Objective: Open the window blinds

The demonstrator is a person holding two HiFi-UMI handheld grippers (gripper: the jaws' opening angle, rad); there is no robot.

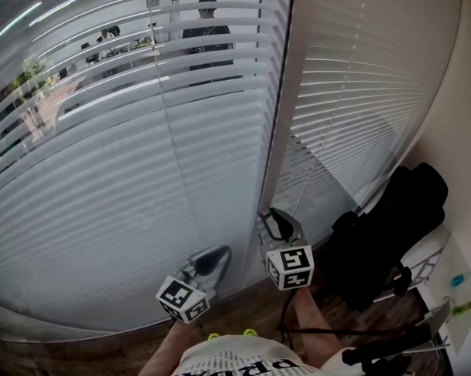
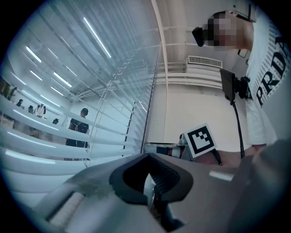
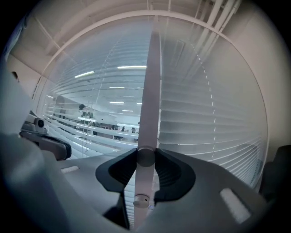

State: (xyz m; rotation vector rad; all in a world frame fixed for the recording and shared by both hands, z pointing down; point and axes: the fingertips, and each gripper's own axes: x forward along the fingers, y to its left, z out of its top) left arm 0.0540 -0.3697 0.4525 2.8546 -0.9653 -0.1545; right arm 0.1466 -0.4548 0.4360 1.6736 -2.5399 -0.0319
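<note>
Head view looks down past my white printed shirt [image 1: 237,370] to a strip of wooden floor [image 1: 75,353], with both tools held level toward the window. My left hand-held gripper [image 1: 220,254] sits just in front of the lower slats, its jaws brought together with nothing between them. My right hand-held gripper [image 1: 274,217], just beside it and a little higher, is clamped on the tilt wand [image 3: 152,91]. In the right gripper view the pale rod stands upright between the two black pads [image 3: 170,170], which press on a round collar [image 3: 145,157] near its lower end.

Off to the right lies a black bundle [image 1: 388,227]; I cannot tell whether it is a bag or a jacket.

Behind the wand hang the window blinds. The left blind [image 1: 104,186] has its slats tilted partly open, so a lit room and a standing person [image 1: 206,28] show between the upper slats. The right blind [image 1: 362,87] has its slats lying closed.
</note>
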